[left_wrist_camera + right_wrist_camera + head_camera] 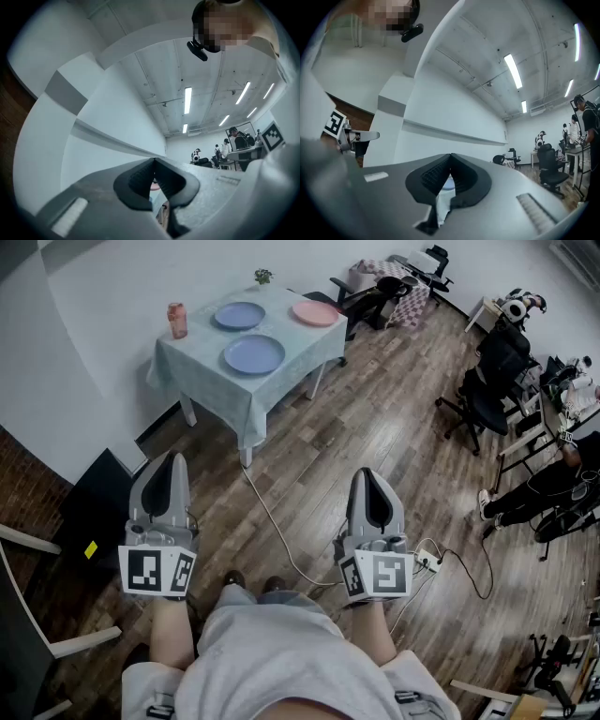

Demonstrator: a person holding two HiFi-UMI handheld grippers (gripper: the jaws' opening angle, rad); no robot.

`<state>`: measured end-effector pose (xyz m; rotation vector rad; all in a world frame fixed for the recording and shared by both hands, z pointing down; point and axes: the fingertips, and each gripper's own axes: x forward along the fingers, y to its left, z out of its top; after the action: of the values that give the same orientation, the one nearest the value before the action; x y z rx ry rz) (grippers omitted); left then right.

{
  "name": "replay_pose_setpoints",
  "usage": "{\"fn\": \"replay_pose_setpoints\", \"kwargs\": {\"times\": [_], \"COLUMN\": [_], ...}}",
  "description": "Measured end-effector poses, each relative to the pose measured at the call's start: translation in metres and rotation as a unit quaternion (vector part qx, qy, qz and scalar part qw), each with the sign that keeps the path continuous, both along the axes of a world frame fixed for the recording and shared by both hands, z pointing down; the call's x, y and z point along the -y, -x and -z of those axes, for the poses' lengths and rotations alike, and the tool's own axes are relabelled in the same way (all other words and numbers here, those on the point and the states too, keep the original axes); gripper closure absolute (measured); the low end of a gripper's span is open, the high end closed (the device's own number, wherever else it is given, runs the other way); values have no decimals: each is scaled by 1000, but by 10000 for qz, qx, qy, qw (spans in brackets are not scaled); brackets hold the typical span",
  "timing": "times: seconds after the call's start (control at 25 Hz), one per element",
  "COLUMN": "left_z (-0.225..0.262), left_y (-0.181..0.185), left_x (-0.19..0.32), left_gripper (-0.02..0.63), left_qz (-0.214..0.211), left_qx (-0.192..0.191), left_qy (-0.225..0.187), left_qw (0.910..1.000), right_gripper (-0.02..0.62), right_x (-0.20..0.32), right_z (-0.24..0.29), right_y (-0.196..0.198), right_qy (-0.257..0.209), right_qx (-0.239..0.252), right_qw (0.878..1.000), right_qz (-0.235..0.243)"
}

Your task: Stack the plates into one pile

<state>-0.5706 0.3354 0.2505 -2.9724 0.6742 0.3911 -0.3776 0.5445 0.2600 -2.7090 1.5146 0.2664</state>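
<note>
- Head view: the worktop (202, 348) with a pale cloth stands far ahead, well apart from both grippers. It carries three plates, all lying apart: near blue plate (253, 353), far blue plate (239, 315), and pink plate (315, 312) at the right end. Nothing is stacked yet.
- Same view: the left gripper (171, 465) and right gripper (371, 479) are held low over the wood floor (375, 418), and both are empty. A bottle (177, 320) stands at the worktop's left edge and a small plant (263, 277) at the back. A cable (277, 521) runs across the floor between the person and the worktop.
- Left gripper view: the jaws are fully together with nothing between them. It aims slightly up at wall and ceiling, and a sliver of the pink plate shows under the pads.
- Right gripper view: the jaws are also together and empty. A bit of a blue plate and cloth shows below the pads.
- Step in hand, my read: the approach.
  - Mind the cable walking in.
  - Open the jaws before reaching, not at the plate.
  - Pick one plate as the base and leave it put.
  - Take the others by the rim, edge-on, lift clear, and set them down centred.
  - Keep clear of the bottle.
</note>
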Motion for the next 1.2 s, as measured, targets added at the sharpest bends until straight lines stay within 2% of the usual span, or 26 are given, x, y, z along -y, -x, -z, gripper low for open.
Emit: {"fn": "replay_pose_setpoints", "kwargs": {"times": [0.6,0.76,0.84,1.0,1.2], "left_z": [8,11,13,16,10], "left_y": [-14,-23,-29,-39,-44], "left_x": [4,6,6,6,1], "left_gripper": [600,600,600,600,600], "left_qz": [-26,-48,-54,-5,55], "left_qx": [-65,-68,-78,-91,-90], "left_qy": [-89,-138,-160,-208,-199], "left_qw": [9999,9999,9998,9997,9997], "right_gripper": [594,594,594,594,594], "right_x": [6,4,5,13,19], "right_z": [4,11,17,20,7], "right_y": [-12,-23,-24,-24,-32], "right_qy": [-94,-339,-433,-311,-221], "right_qx": [-11,-43,-207,-514,-487], "right_qw": [10000,9994,9988,9975,9978], "right_qz": [-10,-79,82,377,394]}}
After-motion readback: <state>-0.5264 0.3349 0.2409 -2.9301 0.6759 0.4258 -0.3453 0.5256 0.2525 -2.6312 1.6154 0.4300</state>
